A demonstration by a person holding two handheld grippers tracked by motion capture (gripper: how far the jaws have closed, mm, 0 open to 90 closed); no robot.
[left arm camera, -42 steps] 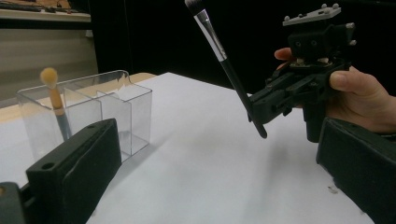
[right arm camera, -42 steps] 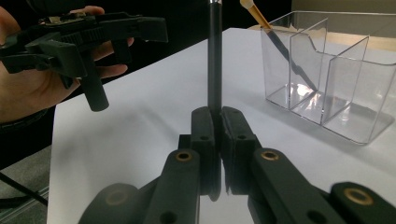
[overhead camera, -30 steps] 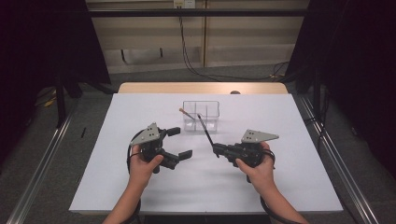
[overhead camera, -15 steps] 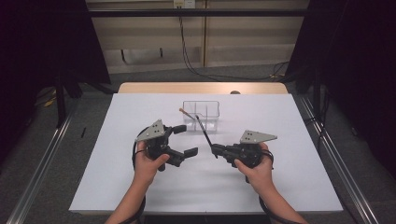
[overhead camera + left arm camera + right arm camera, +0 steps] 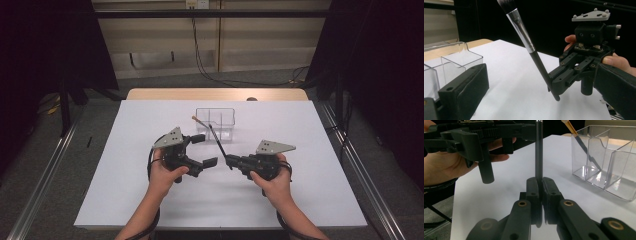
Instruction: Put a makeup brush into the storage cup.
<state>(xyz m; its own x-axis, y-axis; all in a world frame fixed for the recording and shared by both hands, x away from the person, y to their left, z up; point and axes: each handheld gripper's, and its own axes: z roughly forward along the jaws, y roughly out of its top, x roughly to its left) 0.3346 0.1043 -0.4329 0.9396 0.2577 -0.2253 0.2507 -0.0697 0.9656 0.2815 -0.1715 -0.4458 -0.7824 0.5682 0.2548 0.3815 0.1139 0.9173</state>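
Jaws of the right gripper (image 5: 229,160) are clamped on the handle end of a makeup brush (image 5: 524,41), bristles up (tilted toward the clear organizer (image 5: 216,122)). Left gripper (image 5: 202,150) gapes empty beside it. Next, probably: carry the brush over a free compartment and lower it in.

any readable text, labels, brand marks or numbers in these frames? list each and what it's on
None: no words, numbers or brand marks can be read in any view.
Makeup brush, held in the right gripper: black handle and silver ferrule show no print.
Clear organizer: walls bare, no label.
Grey plates on the left gripper and right gripper: only screws and holes.
White table cover: blank.
Wall outlet at the back: too small to tell any marking.
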